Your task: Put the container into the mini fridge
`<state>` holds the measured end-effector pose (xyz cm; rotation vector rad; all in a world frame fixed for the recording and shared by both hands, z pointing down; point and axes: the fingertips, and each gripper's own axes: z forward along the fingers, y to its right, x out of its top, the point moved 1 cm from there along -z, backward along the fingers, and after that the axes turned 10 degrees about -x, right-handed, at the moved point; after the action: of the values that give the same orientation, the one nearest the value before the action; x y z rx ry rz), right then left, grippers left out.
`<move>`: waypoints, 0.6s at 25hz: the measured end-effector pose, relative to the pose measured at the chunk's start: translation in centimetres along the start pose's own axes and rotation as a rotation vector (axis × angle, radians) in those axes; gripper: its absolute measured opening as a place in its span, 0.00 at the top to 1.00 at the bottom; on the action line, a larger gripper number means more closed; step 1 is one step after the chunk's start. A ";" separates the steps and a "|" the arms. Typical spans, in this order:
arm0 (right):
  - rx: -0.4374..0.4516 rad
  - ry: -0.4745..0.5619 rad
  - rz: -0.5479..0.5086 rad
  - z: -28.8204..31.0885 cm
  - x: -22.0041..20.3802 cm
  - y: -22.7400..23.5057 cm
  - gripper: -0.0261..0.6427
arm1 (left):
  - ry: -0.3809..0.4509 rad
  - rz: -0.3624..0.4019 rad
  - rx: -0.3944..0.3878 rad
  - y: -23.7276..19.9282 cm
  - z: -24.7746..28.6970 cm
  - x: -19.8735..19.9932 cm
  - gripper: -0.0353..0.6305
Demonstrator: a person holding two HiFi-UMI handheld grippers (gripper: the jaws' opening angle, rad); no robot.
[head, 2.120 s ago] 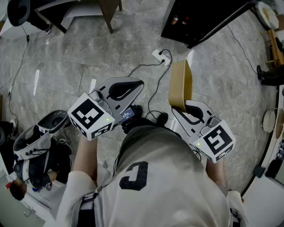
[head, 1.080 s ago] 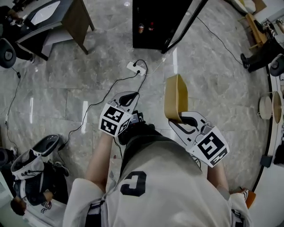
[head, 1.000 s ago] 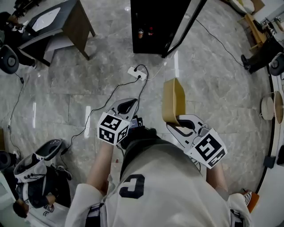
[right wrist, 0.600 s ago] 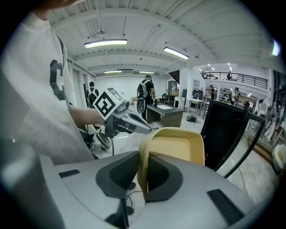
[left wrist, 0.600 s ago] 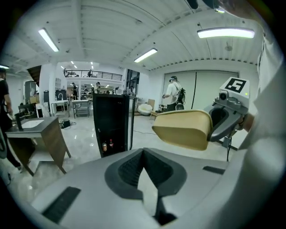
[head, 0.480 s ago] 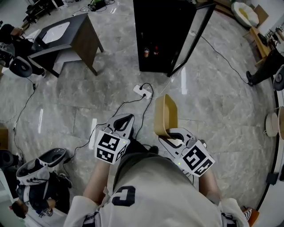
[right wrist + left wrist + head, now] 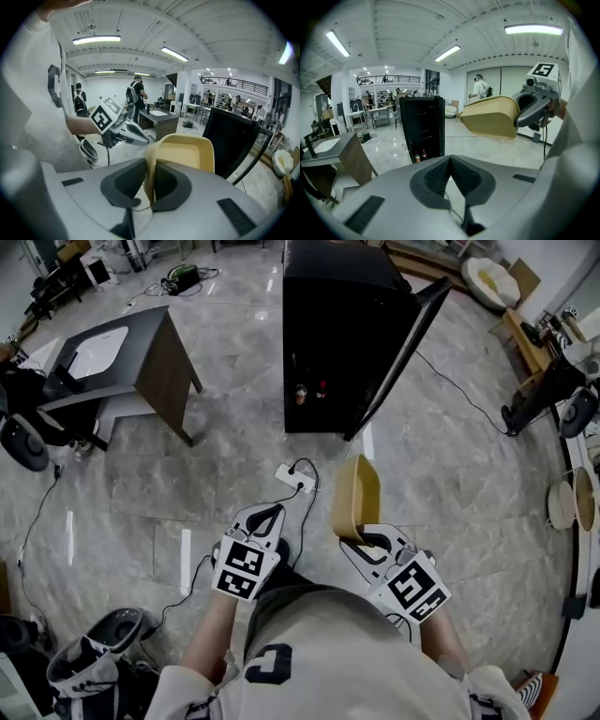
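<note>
Fridge (image 7: pixel 330 329) stands ahead, door (image 7: pixel 405 357) open; desk (image 7: pixel 141 352) to its left, power strip (image 7: pixel 294 477) on the floor between. Container (image 7: pixel 354 495) in the air, on edge, long axis toward fridge, hollow facing right, wall pinched by right gripper (image 7: pixel 364 538); left gripper (image 7: pixel 266 517) pressed together, empty

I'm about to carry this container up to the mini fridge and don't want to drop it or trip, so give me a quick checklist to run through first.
1. Grip on the container: ok. The right gripper is clamped on its wall.
2. Mini fridge open: ok. Its door is swung wide.
3. Left gripper free: ok. Its jaws are together with nothing between them.
4. Walking path: not ok. A power strip and its cables lie on the floor between you and the fridge.
5. Room inside: cannot tell. Two small bottles stand at the bottom, and the rest is dark.
</note>
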<state>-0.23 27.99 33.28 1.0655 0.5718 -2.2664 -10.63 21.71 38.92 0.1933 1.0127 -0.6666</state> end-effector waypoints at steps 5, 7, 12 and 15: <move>-0.049 -0.016 0.015 5.2 3.3 1.1 0.89 | 0.000 -0.015 -0.024 -6.6 -0.6 -0.1 0.86; -0.055 -0.042 -0.004 6.9 3.9 1.4 0.89 | -0.006 -0.015 -0.028 -8.5 -0.7 -0.3 0.86; -0.080 -0.075 -0.024 10.0 5.9 2.6 0.89 | -0.018 -0.019 -0.047 -12.4 -1.0 -0.8 0.86; -0.080 -0.097 -0.033 11.1 6.2 3.3 0.89 | -0.037 -0.017 -0.046 -13.6 -0.7 -0.9 0.86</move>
<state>-7.48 17.14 34.46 0.9085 0.6379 -2.2896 -19.56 11.71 41.38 0.1322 0.9943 -0.6595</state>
